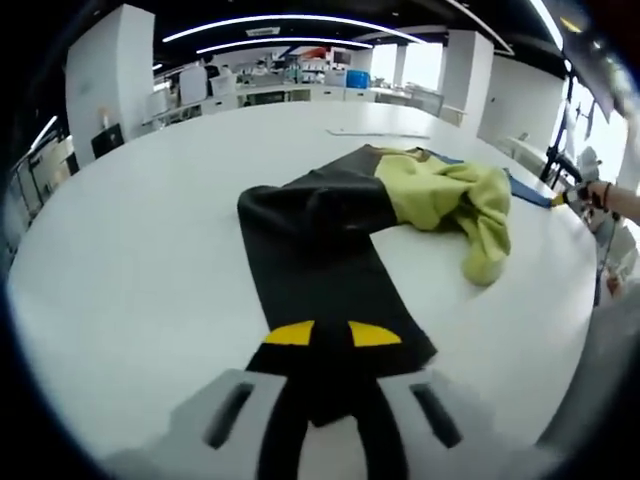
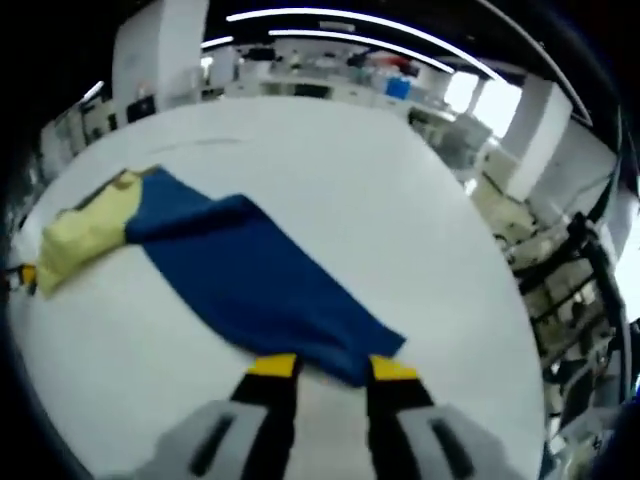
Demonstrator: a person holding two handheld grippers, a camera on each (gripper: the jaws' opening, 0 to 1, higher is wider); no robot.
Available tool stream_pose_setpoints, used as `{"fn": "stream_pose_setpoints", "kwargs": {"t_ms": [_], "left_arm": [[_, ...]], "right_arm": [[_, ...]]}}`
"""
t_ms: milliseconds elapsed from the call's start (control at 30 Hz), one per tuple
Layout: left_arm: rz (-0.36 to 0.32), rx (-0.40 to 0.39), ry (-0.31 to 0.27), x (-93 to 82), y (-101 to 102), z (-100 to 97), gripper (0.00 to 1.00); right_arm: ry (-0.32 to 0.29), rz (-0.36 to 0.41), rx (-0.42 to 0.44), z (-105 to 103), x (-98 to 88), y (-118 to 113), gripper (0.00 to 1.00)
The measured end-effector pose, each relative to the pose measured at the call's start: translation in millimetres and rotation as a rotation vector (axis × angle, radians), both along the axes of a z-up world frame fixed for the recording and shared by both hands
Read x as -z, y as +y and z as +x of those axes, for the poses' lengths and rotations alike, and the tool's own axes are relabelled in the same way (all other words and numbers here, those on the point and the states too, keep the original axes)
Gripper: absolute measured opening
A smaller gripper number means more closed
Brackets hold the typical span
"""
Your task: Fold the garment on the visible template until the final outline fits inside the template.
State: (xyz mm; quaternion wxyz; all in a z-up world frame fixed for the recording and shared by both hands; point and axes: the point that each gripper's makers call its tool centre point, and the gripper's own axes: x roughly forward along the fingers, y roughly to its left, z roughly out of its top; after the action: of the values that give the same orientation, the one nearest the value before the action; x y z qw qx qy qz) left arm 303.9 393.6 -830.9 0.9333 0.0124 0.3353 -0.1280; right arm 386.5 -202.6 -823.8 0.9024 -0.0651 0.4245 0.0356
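In the left gripper view, the left gripper [image 1: 332, 345] is seen at the bottom with its two yellow-tipped jaws closed on the near edge of a black panel [image 1: 320, 270] of the garment, and the cloth passes between the jaws. This black part is stretched away from the gripper over the white table [image 1: 130, 250], and at its far end it is joined to a crumpled yellow-green part [image 1: 455, 200], behind which a strip of blue cloth [image 1: 525, 187] can be seen. A hand [image 1: 610, 197] is visible at the right edge of this view. In the right gripper view, the right gripper [image 2: 332, 370] is closed on the near corner of the blue panel [image 2: 250, 280], which is lying flat and is stretched toward the yellow part [image 2: 85, 235] at the left. The garment is thus spread on the table between the two grippers. Shelves and desks [image 2: 560, 290] are seen beyond the table.
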Motion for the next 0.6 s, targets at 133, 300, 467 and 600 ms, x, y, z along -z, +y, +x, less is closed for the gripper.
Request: {"fn": "stream_pose_setpoints", "kwargs": {"t_ms": [133, 300, 467, 600], "left_arm": [[-0.045, 0.067, -0.031, -10.6, -19, -2.6, 0.31], [0.005, 0.169, -0.041, -12.7, -40, -9.7, 0.39], [-0.001, 0.179, -0.015, -8.6, -46, -14.7, 0.39], [0.007, 0.178, 0.007, -2.0, -41, -17.5, 0.36]], "right_arm": [[-0.028, 0.06, -0.02, 0, -8.0, 17, 0.51], [-0.062, 0.136, -0.055, -1, -18.5, 42, 0.63], [-0.073, 0.197, -0.084, -7, -27.1, 66, 0.7], [-0.092, 0.253, -0.128, -10, -35.6, 87, 0.75]]}}
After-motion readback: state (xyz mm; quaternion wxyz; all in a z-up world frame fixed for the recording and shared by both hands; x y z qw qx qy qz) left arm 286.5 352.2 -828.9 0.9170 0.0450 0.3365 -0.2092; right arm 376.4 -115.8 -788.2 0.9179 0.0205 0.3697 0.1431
